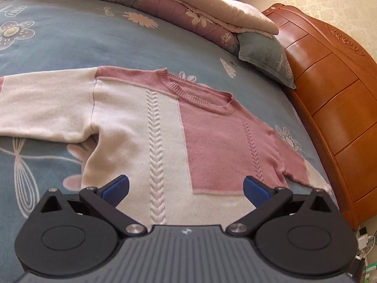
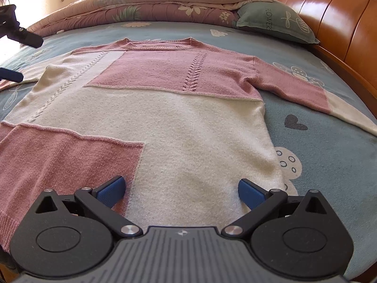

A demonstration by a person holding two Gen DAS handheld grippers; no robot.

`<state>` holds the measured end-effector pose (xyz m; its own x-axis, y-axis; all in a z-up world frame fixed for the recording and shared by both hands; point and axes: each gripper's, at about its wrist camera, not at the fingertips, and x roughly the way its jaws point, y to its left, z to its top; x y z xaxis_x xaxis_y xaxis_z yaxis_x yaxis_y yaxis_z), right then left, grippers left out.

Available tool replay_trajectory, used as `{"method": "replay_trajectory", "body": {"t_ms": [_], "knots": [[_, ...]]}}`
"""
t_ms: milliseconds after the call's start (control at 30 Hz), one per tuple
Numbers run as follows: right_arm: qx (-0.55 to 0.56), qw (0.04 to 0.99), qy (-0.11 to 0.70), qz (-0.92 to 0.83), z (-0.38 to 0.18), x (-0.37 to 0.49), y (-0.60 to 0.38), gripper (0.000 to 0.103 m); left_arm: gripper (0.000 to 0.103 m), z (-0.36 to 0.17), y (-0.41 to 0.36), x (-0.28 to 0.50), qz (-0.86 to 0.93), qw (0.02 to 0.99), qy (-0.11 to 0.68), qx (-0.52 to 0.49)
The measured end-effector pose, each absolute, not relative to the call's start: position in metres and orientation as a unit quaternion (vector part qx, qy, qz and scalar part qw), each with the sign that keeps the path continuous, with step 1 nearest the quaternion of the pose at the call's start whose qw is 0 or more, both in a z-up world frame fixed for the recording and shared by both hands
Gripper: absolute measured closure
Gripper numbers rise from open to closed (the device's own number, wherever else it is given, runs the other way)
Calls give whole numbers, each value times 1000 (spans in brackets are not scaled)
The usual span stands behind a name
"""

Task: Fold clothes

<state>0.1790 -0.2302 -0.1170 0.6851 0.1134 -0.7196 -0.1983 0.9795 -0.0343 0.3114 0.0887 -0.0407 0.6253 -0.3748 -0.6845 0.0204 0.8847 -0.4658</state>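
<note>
The left gripper (image 1: 186, 189) has its jaws spread wide, the blue pads (image 1: 116, 189) angled outward, nothing between them; the right gripper (image 2: 181, 192) stands the same, jaws fully apart, blue pads (image 2: 110, 192) bare; part of the left gripper's dark frame shows at the right wrist view's left edge.
</note>
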Motion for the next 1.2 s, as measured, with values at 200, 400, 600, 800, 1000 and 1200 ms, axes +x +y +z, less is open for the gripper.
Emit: {"method": "replay_trajectory", "body": {"t_ms": [200,400,600,800,1000,1200], "knots": [[-55,917,386,87,-117,180,-229,0,1,-71,91,385,-84,869,429,-232],[-54,917,385,87,-118,180,-229,0,1,-108,110,373,-62,867,431,-243],[-55,918,384,87,-118,179,-229,0,1,-95,111,369,-57,860,448,-236],[-55,918,383,86,-118,179,-228,0,1,-96,105,372,-73,860,445,-237],[-57,918,382,85,-118,178,-228,0,1,-96,114,370,-35,860,442,-252],[-57,918,382,84,-118,178,-227,0,1,-81,96,346,-79,856,459,-226]]}}
